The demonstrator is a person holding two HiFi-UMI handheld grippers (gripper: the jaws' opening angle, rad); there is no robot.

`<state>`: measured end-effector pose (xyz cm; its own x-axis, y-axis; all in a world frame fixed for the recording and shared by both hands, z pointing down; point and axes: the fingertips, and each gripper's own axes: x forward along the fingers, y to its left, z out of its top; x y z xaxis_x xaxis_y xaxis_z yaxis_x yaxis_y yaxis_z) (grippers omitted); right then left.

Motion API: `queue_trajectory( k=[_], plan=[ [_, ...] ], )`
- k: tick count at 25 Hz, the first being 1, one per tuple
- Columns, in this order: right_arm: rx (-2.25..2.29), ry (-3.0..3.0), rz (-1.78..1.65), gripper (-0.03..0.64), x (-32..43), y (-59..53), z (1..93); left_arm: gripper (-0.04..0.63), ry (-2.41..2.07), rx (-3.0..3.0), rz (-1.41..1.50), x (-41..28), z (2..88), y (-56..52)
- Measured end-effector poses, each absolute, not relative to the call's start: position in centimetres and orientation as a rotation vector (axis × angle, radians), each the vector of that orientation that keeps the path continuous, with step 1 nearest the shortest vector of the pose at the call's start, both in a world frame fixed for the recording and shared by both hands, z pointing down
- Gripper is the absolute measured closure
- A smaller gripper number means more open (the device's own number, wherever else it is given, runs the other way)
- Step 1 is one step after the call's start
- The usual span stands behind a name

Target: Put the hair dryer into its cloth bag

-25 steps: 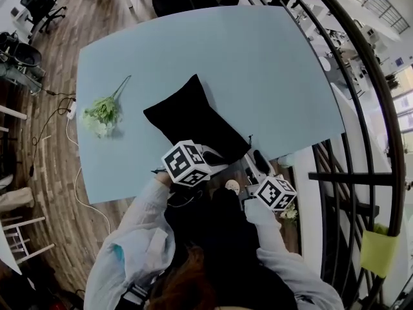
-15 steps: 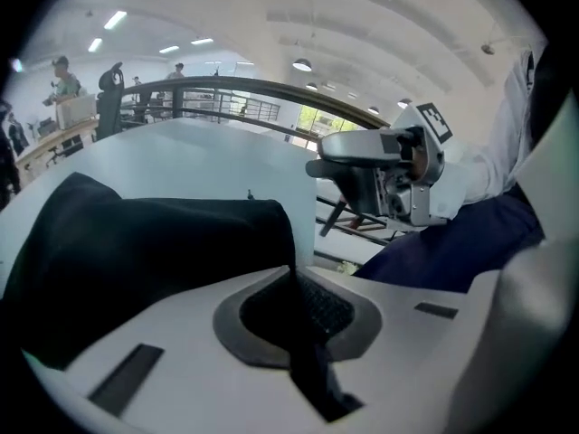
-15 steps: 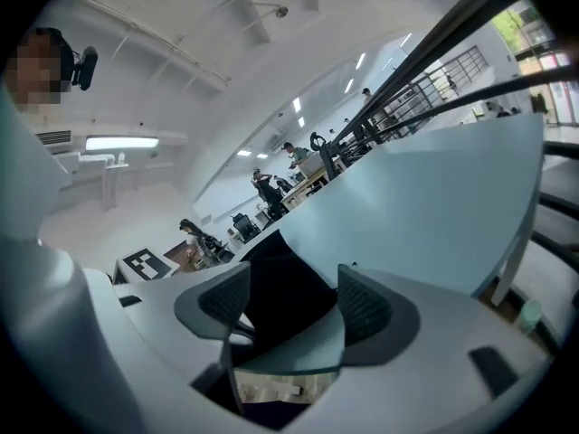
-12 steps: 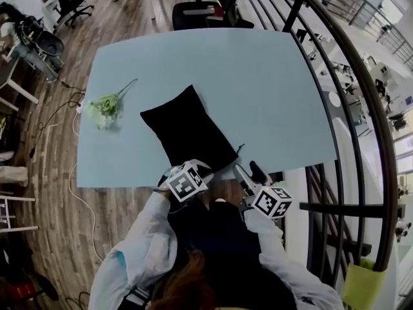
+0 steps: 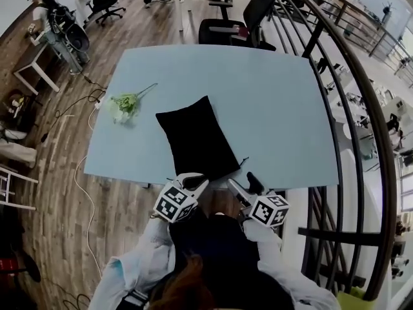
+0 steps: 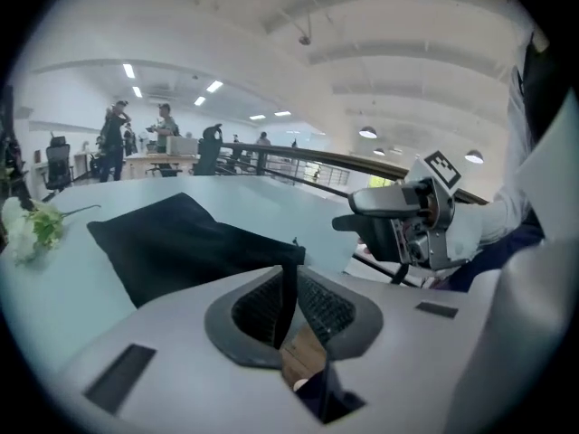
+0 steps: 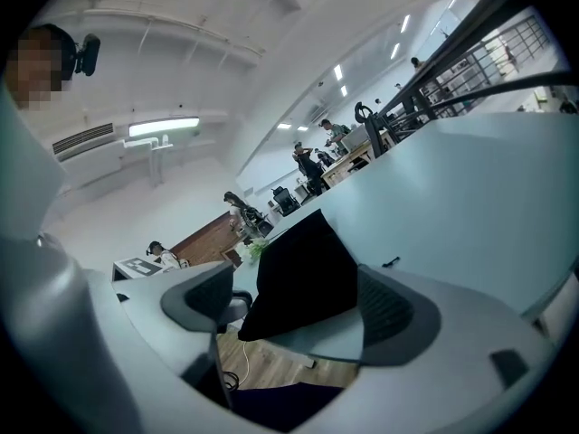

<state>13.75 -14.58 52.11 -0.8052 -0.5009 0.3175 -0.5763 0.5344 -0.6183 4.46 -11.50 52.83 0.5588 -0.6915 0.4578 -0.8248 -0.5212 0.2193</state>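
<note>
The black cloth bag point(image 5: 197, 139) lies bulging on the light blue table point(image 5: 277, 108), its near end by the front edge. No hair dryer shows in any view. My left gripper point(image 5: 193, 181) hovers at the table's front edge just short of the bag's near corner, and in the left gripper view its pads point(image 6: 288, 298) meet with nothing between them; the bag point(image 6: 181, 240) lies beyond. My right gripper point(image 5: 245, 185) sits right of it, off the edge. Its jaws have just been opening and stand wide apart, empty point(image 7: 298, 310), with the bag point(image 7: 303, 269) seen beyond the gap.
A small bunch of pale flowers point(image 5: 124, 103) lies at the table's left side. An office chair point(image 5: 235, 28) stands behind the far edge. A dark railing point(image 5: 358, 128) curves along the right. A cable point(image 5: 80, 173) trails over the wooden floor on the left.
Both grippers have drawn back from over the bag's near end to the table's front edge. The right jaws have spread wider. The bag stays on the table.
</note>
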Motion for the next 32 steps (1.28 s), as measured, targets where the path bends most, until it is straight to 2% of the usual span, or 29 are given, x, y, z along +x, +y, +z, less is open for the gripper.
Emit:
queue_trajectory(
  k=[2, 5, 10, 14, 16, 20, 26, 32],
  plan=[
    [0.935, -2.671, 1.103, 0.202, 13.7, -14.3, 51.9, 0.542, -1.355, 2.377, 0.349, 3.3, 51.3, -11.5],
    [0.968, -2.680, 1.038, 0.224, 14.1, -14.2, 51.6, 0.411, -1.588, 2.358, 0.195, 1.0, 48.7, -12.1],
    [0.995, -2.724, 0.961, 0.266, 14.5, -14.2, 50.2, 0.410, -1.982, 2.197, -0.020, -4.6, 44.2, -12.6],
    [1.004, -2.781, 0.822, 0.341, 14.5, -14.5, 48.1, 0.426, -2.146, 2.120, -0.126, -7.7, 41.0, -11.8],
    [1.012, -2.811, 0.739, 0.381, 14.5, -14.9, 46.7, 0.489, -2.198, 2.086, -0.156, -9.0, 39.8, -11.3],
    [1.008, -2.843, 0.584, 0.455, 14.3, -15.9, 44.3, 0.555, -2.283, 1.998, -0.178, -11.4, 38.1, -9.9],
    [1.088, -2.816, 0.473, 0.611, 15.8, -17.8, 42.8, 0.580, -2.248, 1.958, -0.131, -12.5, 38.5, -7.7],
    [1.096, -2.790, 0.466, 0.611, 16.9, -18.4, 43.1, 0.580, -2.114, 1.974, -0.074, -10.7, 40.8, -6.5]
  ],
)
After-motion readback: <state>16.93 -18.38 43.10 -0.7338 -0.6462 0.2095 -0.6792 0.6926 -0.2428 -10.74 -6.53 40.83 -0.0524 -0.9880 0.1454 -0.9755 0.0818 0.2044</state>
